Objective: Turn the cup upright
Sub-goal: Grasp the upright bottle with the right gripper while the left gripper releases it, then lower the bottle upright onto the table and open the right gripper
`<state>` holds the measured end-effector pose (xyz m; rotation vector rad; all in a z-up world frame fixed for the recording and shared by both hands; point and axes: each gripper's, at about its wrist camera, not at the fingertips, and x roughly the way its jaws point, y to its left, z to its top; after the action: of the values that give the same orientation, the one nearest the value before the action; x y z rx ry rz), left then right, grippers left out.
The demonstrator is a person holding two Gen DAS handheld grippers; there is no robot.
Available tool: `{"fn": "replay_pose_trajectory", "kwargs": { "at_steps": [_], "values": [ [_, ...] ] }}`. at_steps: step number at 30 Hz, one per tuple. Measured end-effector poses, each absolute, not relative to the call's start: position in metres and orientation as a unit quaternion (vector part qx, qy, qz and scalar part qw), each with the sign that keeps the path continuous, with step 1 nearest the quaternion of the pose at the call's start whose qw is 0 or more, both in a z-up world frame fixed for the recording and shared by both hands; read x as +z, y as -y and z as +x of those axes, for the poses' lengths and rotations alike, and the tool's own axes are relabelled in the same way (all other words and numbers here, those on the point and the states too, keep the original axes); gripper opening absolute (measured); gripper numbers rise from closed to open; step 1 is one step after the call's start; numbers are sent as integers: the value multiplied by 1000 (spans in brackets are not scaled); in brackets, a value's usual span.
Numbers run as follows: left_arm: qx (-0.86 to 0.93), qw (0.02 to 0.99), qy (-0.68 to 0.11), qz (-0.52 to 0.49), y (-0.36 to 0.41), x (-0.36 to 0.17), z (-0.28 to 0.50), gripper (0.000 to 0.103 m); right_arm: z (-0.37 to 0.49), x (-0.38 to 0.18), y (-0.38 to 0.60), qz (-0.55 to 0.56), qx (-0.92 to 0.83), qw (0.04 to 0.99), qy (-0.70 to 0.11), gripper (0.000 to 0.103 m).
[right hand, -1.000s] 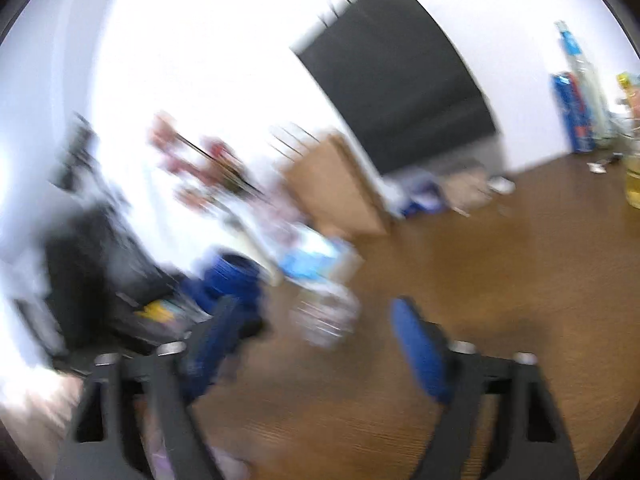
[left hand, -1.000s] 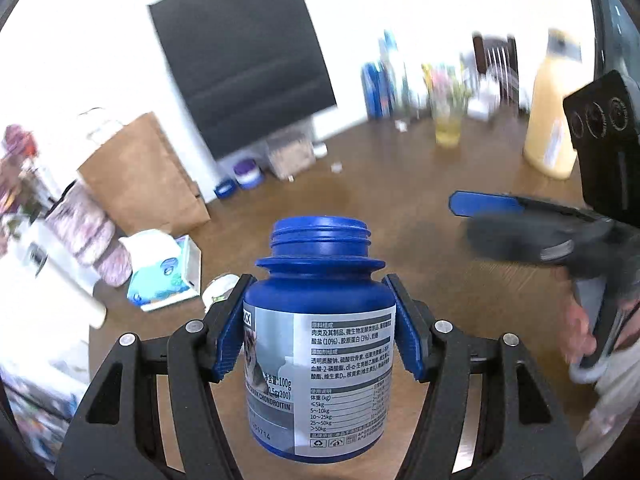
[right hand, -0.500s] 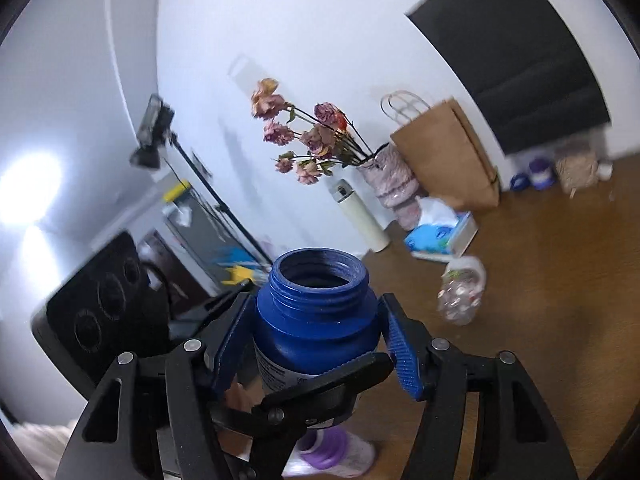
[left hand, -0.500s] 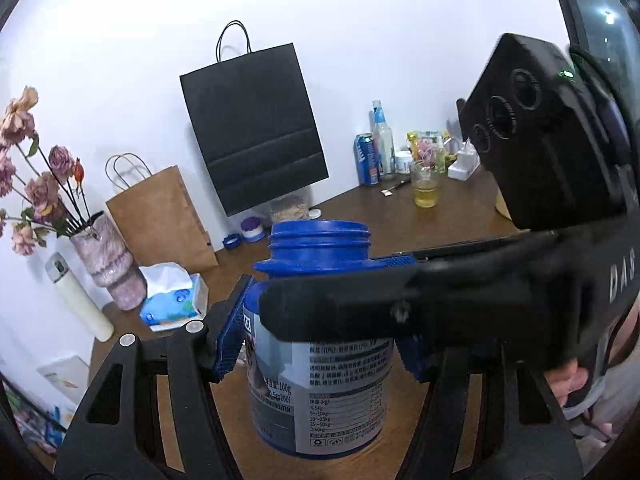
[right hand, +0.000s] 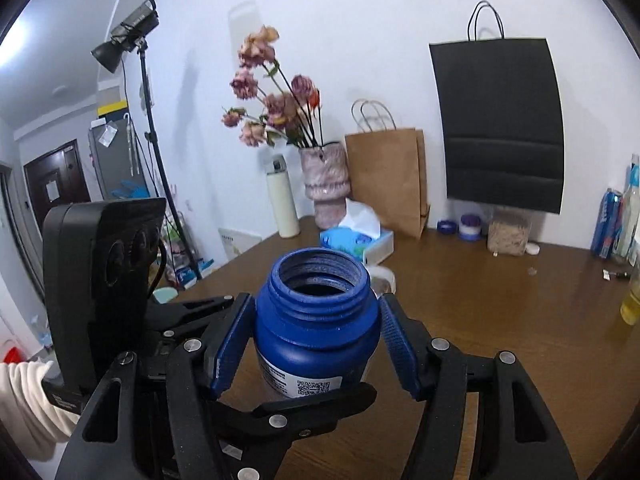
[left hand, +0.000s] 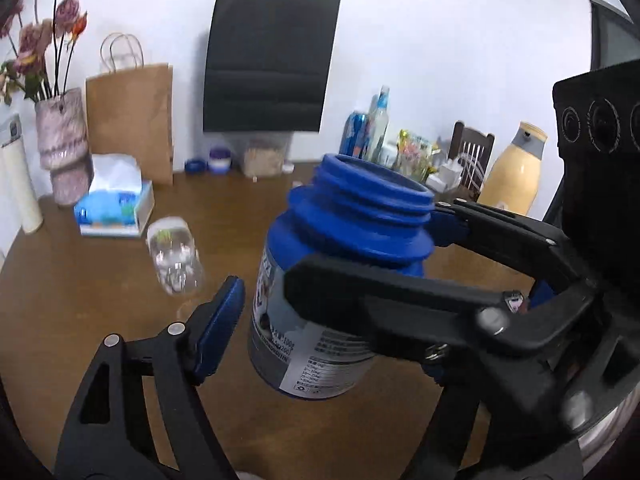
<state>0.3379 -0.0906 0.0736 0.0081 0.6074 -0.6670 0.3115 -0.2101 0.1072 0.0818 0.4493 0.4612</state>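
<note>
A blue open-mouthed jar (left hand: 344, 264) with a grey label is held above the wooden table, mouth up and slightly tilted. My right gripper (right hand: 316, 344) is shut on the jar (right hand: 316, 320) just below its neck; it crosses the left wrist view from the right (left hand: 420, 264). My left gripper (left hand: 320, 320) is open, its left pad (left hand: 218, 324) apart from the jar; the right finger is hidden behind the other gripper. A clear plastic cup (left hand: 174, 256) lies on its side on the table, left of the jar.
A tissue box (left hand: 114, 208), pink vase with dried flowers (left hand: 64, 148), brown paper bag (left hand: 130, 120) and black bag (left hand: 268, 64) stand at the back. Bottles and cans (left hand: 368, 128) and a yellow jug (left hand: 512, 168) stand at the back right.
My right gripper came in and closed on the jar. My left gripper opened and let go, and the jar now tilts in the right gripper's hold.
</note>
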Motion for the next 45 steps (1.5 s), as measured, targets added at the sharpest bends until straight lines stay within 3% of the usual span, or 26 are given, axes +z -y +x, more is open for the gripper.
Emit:
{"fn": "replay_pose_trajectory", "kwargs": {
  "at_steps": [5,7,10,19,24,35,37,45],
  "values": [
    [-306,897,-318,-14,90,67,317,75,306,96,208,49,227,944,-234,68],
    [-313,901,-298,-37,85,51,296,85,294,91,207,49,233,944,-230,68],
    [-285,918,-273,29,90,22,283,86,284,74,200,9,223,943,-248,68],
    [-297,900,-319,32,89,-1,299,86,300,35,202,-9,202,928,-312,68],
    [-299,902,-303,70,90,-6,297,96,312,12,193,-43,180,917,-353,68],
    [-276,911,-300,66,84,-6,301,99,316,14,190,-53,171,919,-351,69],
    [-272,915,-293,60,82,-2,298,103,312,18,190,-51,173,920,-347,74],
    [-258,933,-240,70,65,32,265,103,276,57,208,-45,155,938,-306,78]
  ]
}}
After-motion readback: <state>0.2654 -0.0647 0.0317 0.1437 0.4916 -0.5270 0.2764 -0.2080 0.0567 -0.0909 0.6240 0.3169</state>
